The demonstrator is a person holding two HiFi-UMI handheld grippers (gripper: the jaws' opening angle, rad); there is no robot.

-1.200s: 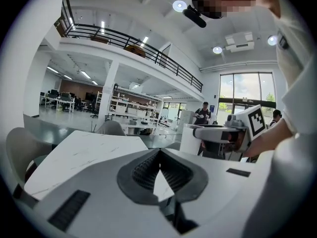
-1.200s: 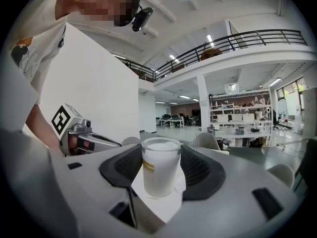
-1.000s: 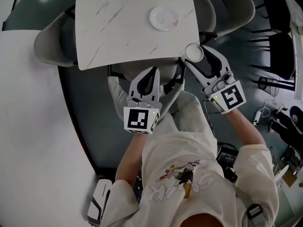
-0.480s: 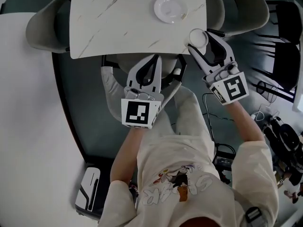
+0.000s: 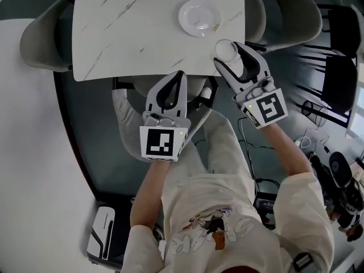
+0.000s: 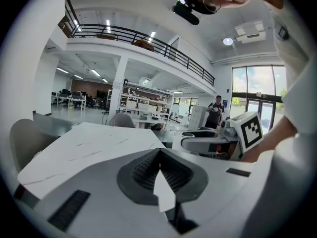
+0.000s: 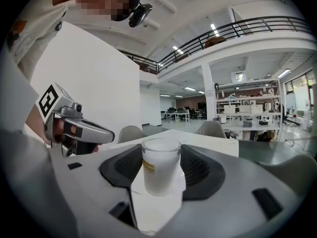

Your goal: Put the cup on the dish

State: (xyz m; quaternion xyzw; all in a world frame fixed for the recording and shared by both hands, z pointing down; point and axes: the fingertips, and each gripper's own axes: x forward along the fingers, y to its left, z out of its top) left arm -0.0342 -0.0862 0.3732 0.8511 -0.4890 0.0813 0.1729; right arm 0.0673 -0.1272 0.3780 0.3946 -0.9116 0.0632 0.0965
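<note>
A white dish (image 5: 199, 17) lies near the right side of a white marbled table (image 5: 131, 27). My right gripper (image 5: 230, 57) is shut on a frosted white cup (image 5: 225, 49), held upright over the table's near right corner, short of the dish. In the right gripper view the cup (image 7: 160, 165) stands between the jaws and has a small yellow label. My left gripper (image 5: 180, 76) hovers at the table's near edge, shut and holding nothing. Its closed tips (image 6: 159, 151) meet above the tabletop (image 6: 89, 143).
Grey chairs stand at the table's left (image 5: 42, 38) and right (image 5: 287, 13), and another sits under its near edge. A large white surface (image 5: 28, 169) runs down the left. Black chairs (image 5: 341, 50) and cables clutter the floor on the right.
My right gripper has carried the cup forward and left, from beside the table's corner to over it, nearer the dish. The left gripper has kept its place at the near edge.
</note>
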